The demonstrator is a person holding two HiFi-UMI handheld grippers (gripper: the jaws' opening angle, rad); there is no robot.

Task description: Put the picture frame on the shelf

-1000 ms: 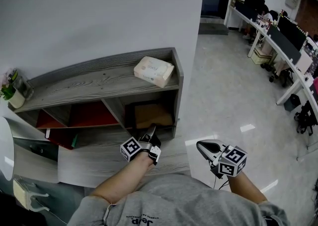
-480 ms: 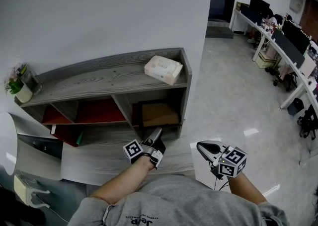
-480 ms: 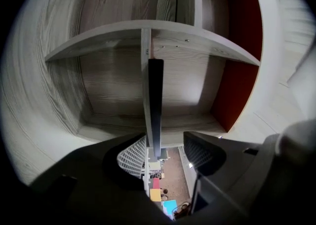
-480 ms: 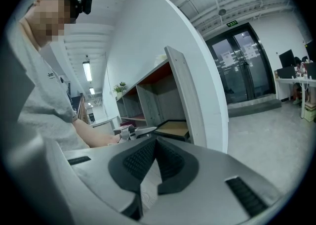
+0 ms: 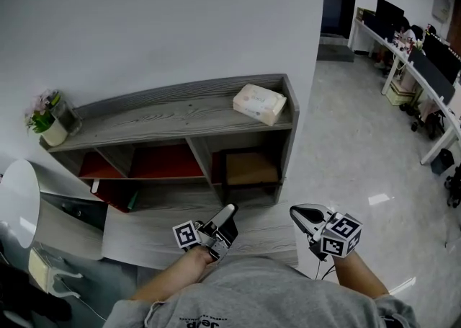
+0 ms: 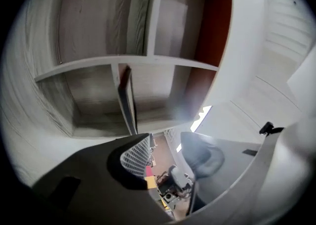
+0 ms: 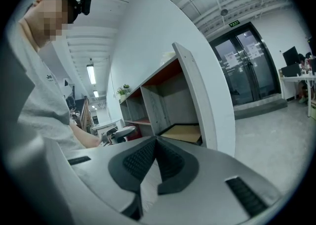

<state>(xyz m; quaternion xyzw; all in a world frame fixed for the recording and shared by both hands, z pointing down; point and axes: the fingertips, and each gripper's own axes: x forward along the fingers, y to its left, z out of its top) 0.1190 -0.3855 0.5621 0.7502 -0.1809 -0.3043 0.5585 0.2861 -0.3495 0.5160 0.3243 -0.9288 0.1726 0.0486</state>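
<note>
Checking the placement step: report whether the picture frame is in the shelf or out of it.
In. The picture frame rests inside the right-hand compartment of the shelf, under its top board; nothing grips it.

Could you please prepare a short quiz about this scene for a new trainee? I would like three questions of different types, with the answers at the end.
1. Where in the shelf is the frame?
A) on the top
B) in the right compartment
C) in the left compartment
2. True or false: the right gripper is shut and holds nothing.
3. What stands at the left end of the shelf top?

Key
1. B
2. True: its jaws meet with nothing between them.
3. A potted plant.
</note>
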